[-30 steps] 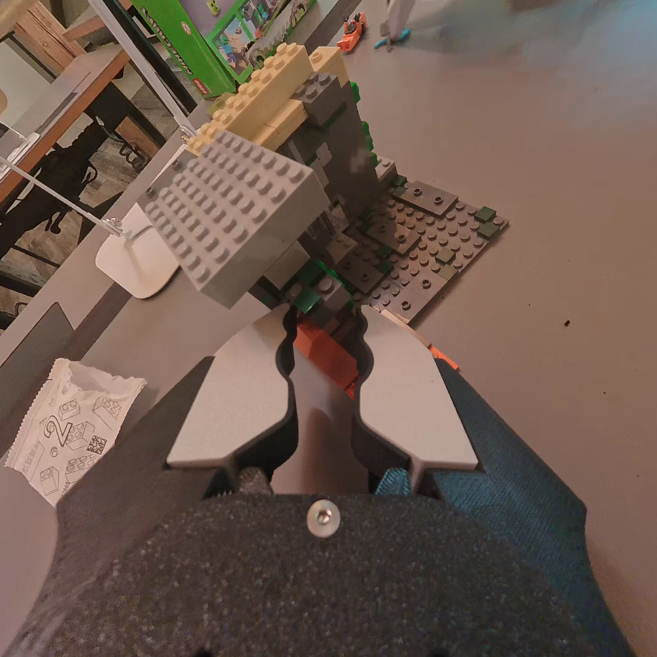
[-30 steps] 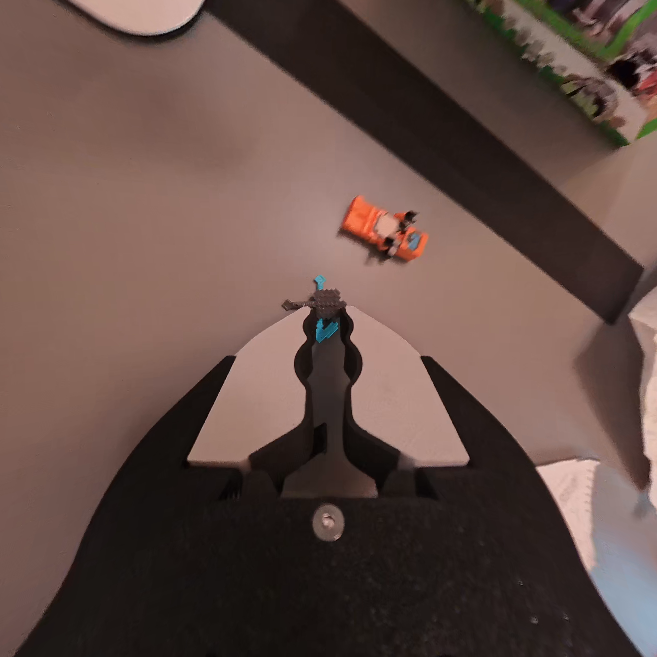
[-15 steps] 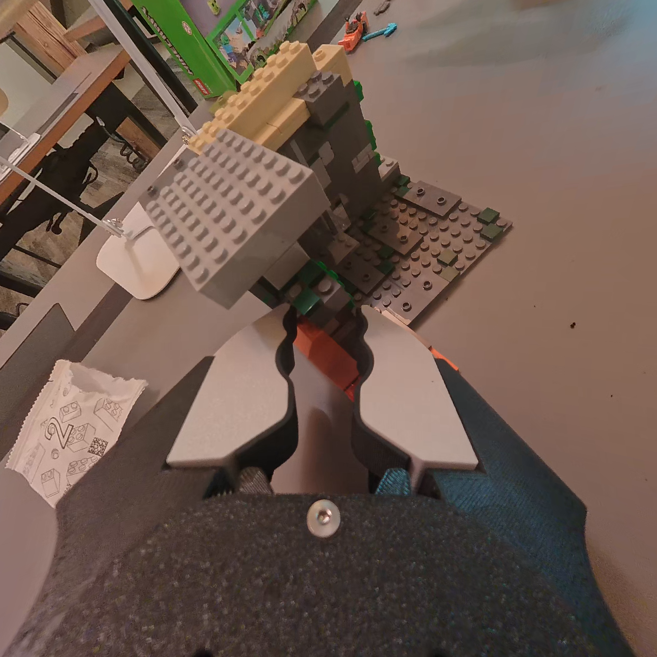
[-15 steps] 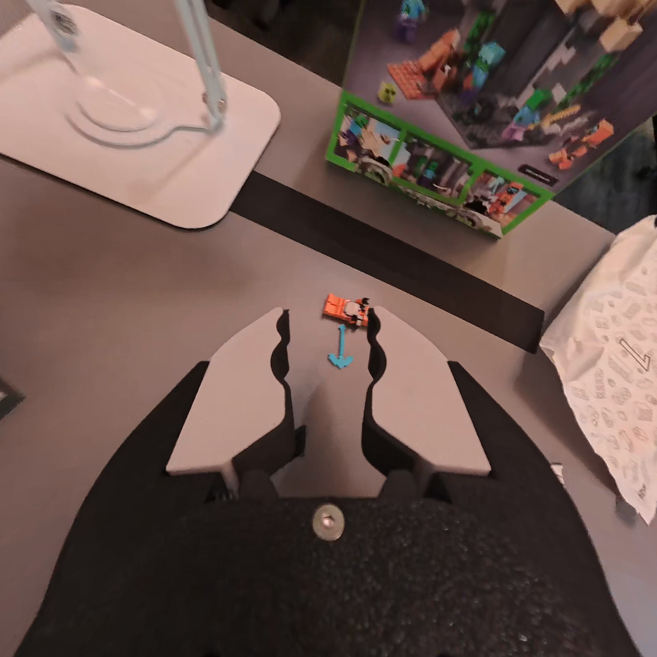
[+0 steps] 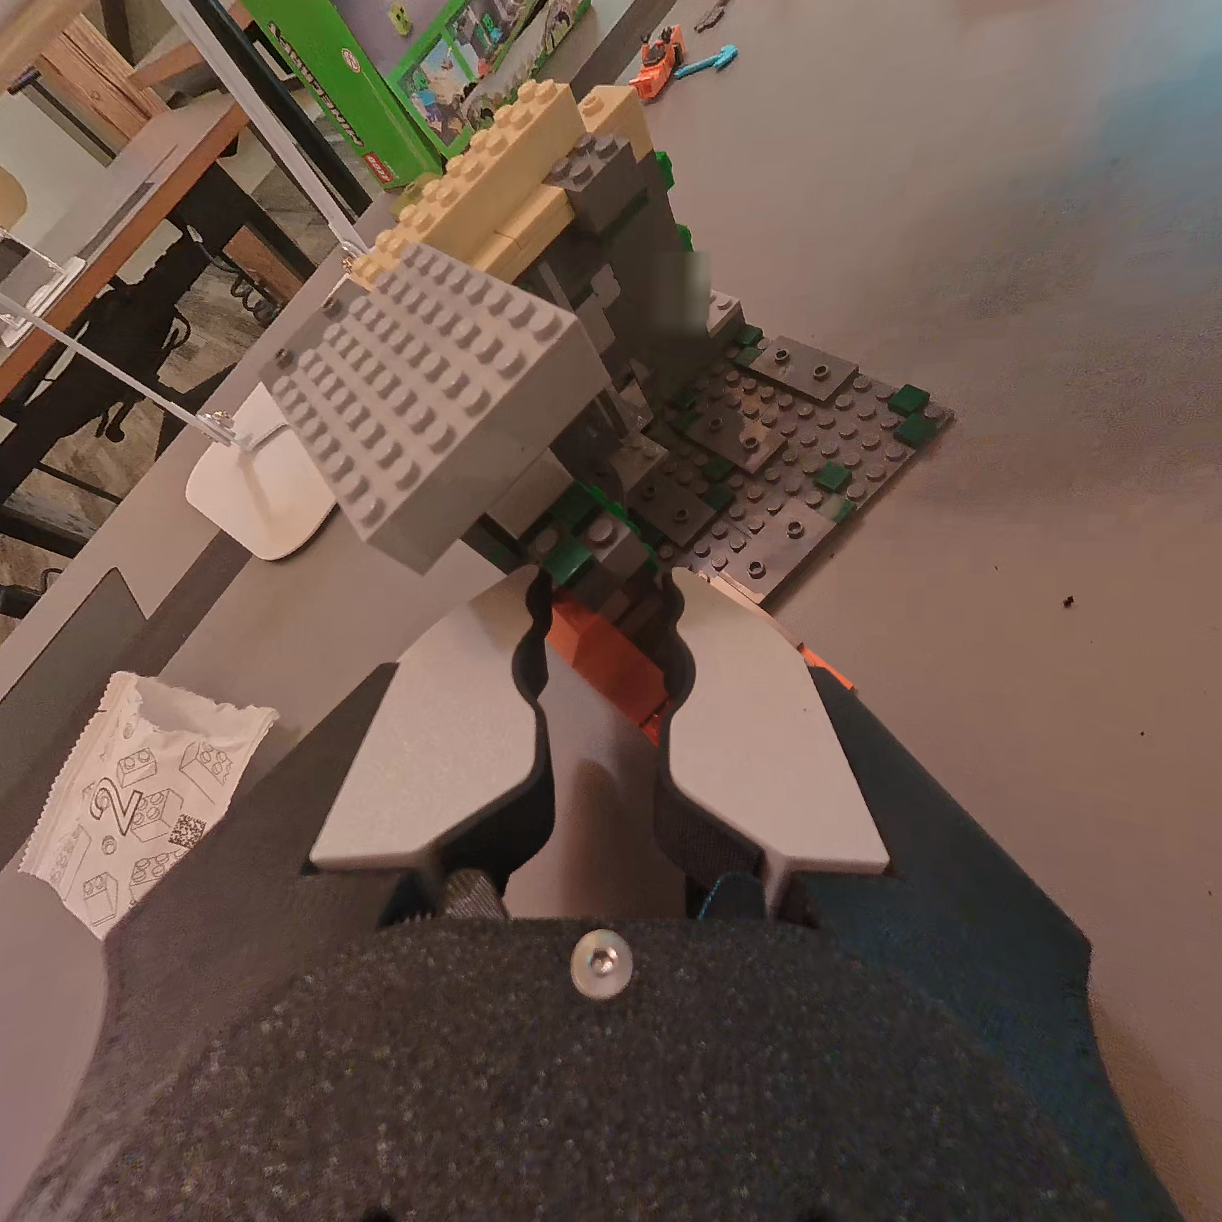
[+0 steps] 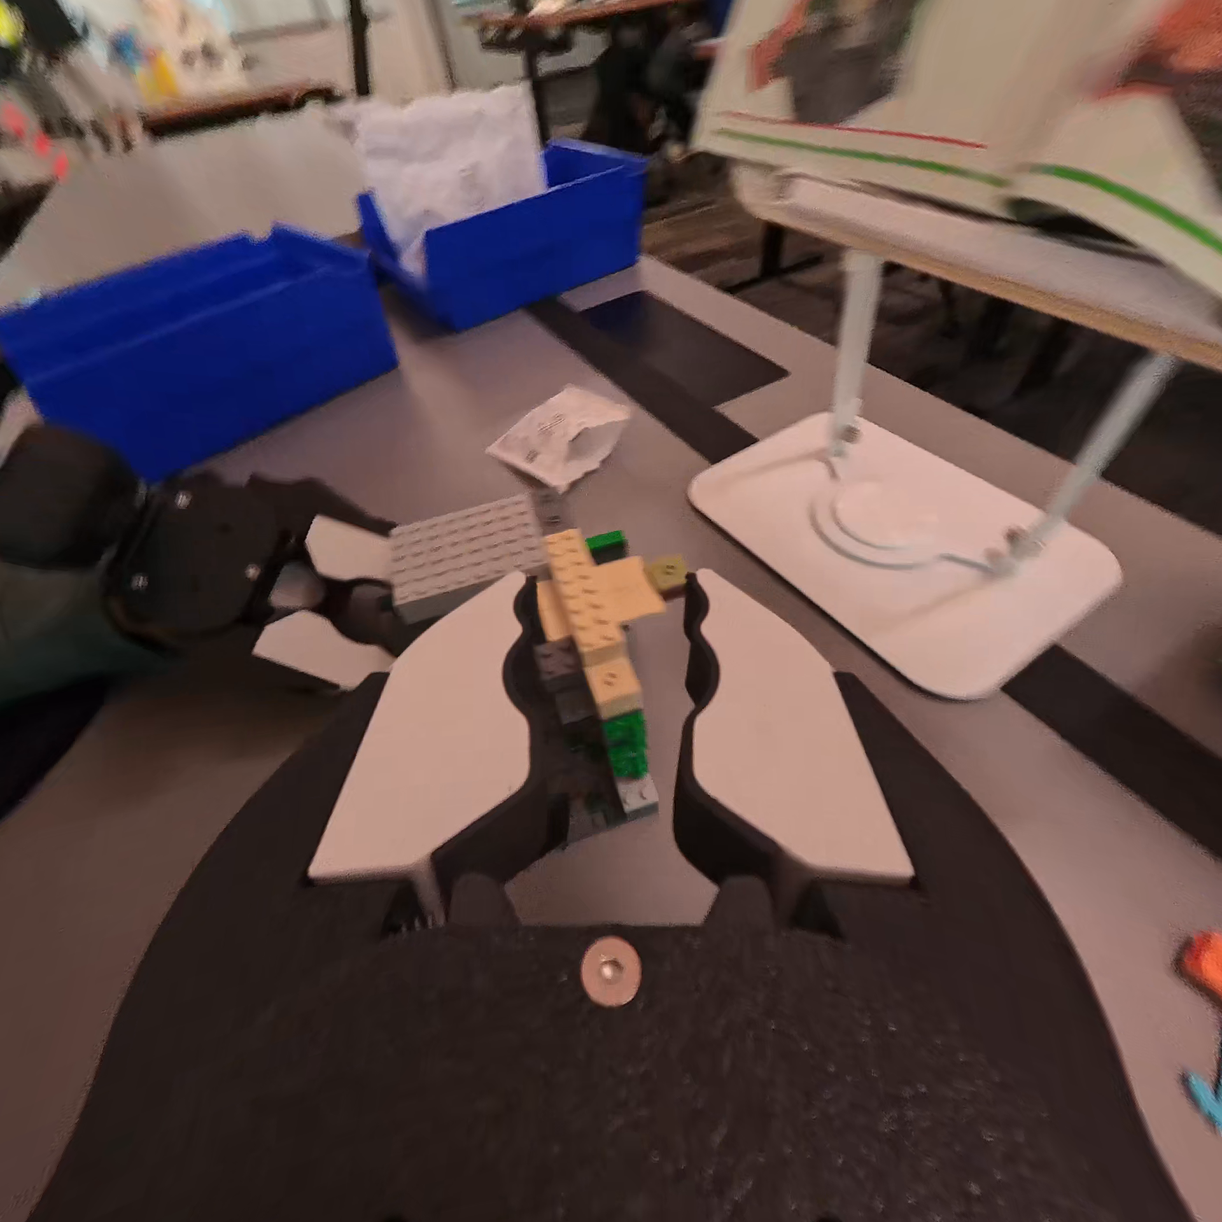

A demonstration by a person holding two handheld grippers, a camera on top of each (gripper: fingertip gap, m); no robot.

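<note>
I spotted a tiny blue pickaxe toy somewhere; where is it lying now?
In the left wrist view, the blue pickaxe lies on the grey table at the far top, just right of the small orange brick figure, beyond the brick tower.

Printing shows on the green box (image 5: 344, 92) at the far left of the desk (image 5: 992, 330), along its side, and on the torn white paper bag (image 5: 132, 800) at the near left, which carries a large figure, brick drawings and a square code
</note>
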